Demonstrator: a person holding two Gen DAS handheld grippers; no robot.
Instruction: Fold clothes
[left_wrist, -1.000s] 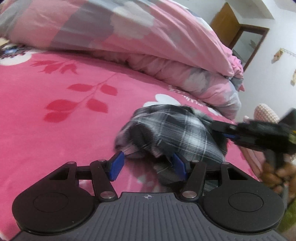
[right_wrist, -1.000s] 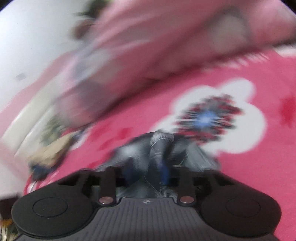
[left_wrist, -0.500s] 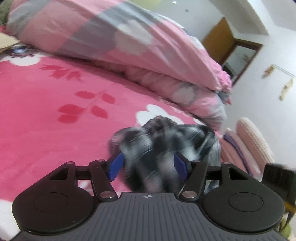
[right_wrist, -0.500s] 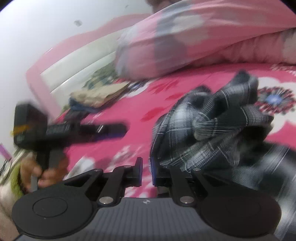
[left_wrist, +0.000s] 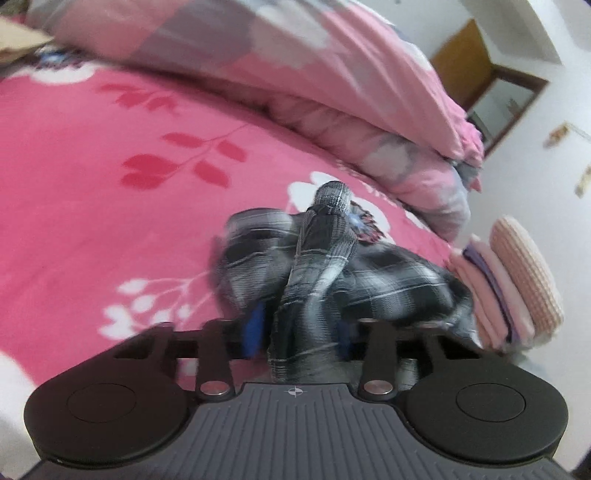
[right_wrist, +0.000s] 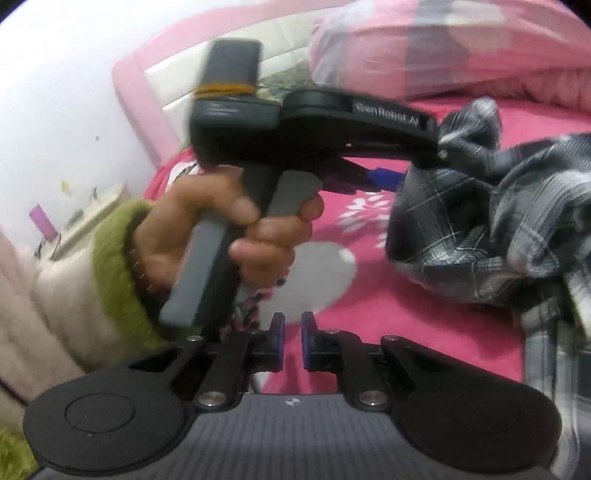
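A black-and-white plaid shirt (left_wrist: 388, 280) lies crumpled on the pink floral bedspread (left_wrist: 92, 184). My left gripper (left_wrist: 297, 328) has a twisted ridge of the shirt between its blue pads, and its jaws are closing on it. In the right wrist view the same left gripper (right_wrist: 402, 173) is seen side on, held by a hand (right_wrist: 221, 229) in a green cuff, with the shirt (right_wrist: 498, 221) bunched at its tip. My right gripper (right_wrist: 292, 339) hovers low over the bedspread, left of the shirt. Only a narrow slit shows between its pads, with nothing in it.
A rolled pink and grey duvet (left_wrist: 295, 74) runs along the far side of the bed. A stack of folded pink clothes (left_wrist: 498, 295) sits at the bed's right edge. A pink headboard (right_wrist: 155, 66) stands behind the left hand.
The left jaws have closed in from wide open onto the shirt. The right gripper has swung left off the shirt, so the left hand and its gripper now fill its view.
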